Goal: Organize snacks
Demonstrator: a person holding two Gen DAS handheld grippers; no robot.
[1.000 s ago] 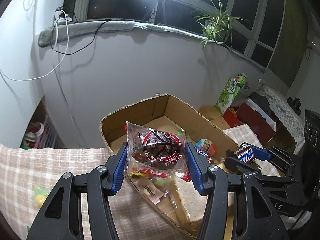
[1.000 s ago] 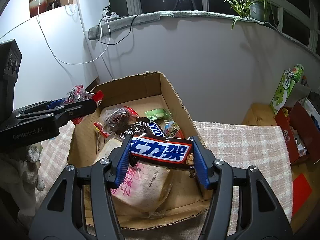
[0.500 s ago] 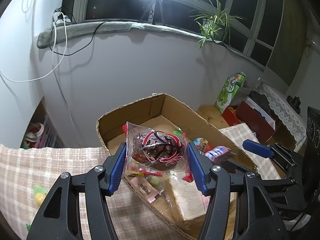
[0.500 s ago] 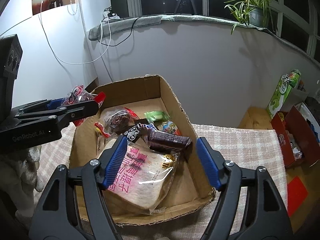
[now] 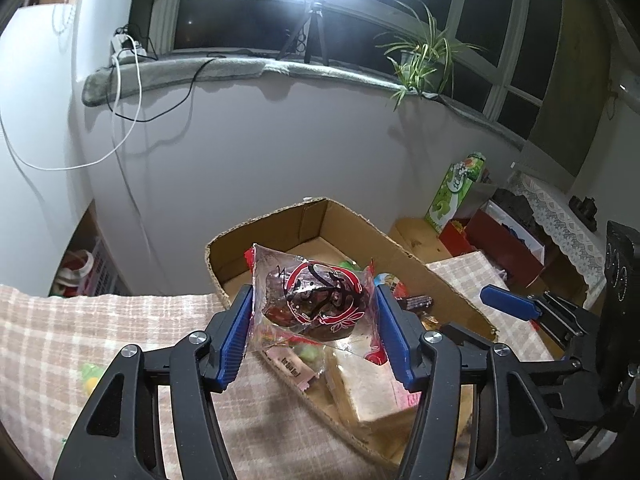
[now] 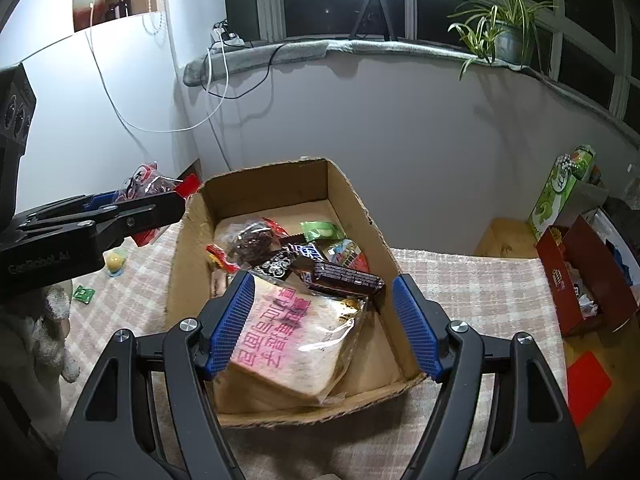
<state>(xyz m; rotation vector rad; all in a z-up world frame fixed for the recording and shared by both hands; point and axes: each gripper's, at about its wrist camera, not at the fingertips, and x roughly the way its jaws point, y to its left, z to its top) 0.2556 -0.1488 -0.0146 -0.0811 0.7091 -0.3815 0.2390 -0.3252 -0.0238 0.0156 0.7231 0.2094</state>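
Observation:
My left gripper [image 5: 314, 332] is shut on a clear packet with a dark cake and a red ring print [image 5: 316, 304], held above the near left corner of the cardboard box [image 5: 360, 220]. It shows from the side in the right wrist view [image 6: 160, 184]. My right gripper [image 6: 322, 326] is open and empty above the box [image 6: 352, 200]. The Snickers bar [image 6: 344, 276] lies in the box on a wrapped bread pack [image 6: 288, 336], among another cake packet [image 6: 252, 236], a green packet [image 6: 322, 230] and other snacks.
The box stands on a checked cloth [image 6: 472, 280]. A small yellow-green sweet [image 6: 114, 260] and a green wrapper [image 6: 84, 294] lie on the cloth left of the box. A red box [image 6: 580, 268] and a green carton [image 6: 560, 192] stand at the right. The wall is close behind.
My right gripper opened and let go of the Snickers bar, which dropped into the box onto the bread pack. The right gripper drew back a little. The left gripper kept hold of its packet.

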